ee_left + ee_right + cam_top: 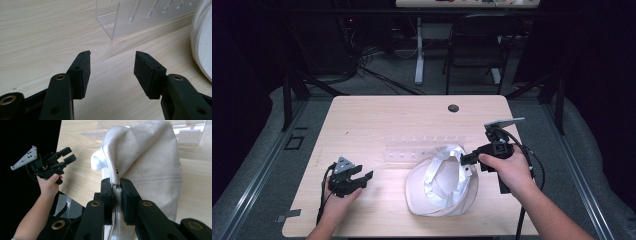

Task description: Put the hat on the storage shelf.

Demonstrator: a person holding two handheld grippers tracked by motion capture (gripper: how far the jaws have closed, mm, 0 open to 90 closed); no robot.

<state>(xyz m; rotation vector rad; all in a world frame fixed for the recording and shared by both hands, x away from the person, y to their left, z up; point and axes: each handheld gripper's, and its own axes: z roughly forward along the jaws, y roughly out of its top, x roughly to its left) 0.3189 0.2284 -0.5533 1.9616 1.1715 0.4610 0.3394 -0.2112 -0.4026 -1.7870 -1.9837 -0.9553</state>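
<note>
White cotton, one cap (443, 181) lies upside down near the front of the pale wood surface (377, 115), its satin lining showing from above. The right gripper (468, 159) has its jaws clamped on the cap's rim at the side nearest the person's right hand (507, 167). The right gripper view brings out what the high view cannot: the cloth pinched flat between the two pads, a stitched seam running up from them, and a small dark stud just above the grip.

One clear acrylic rack (422, 147) lies just behind the cap, a row of slots along it; the left gripper view shows its near corner and the cap's curved edge at the far right.

The left gripper (362, 178), held in the left hand (339, 197) well apart from the cap, has its jaws apart over bare wood with nothing between them. Two grippers, one cap, one rack. No brand, label or writing can be read on any of them.

Beyond the surface stand one chair (479, 45) and a desk leg.
</note>
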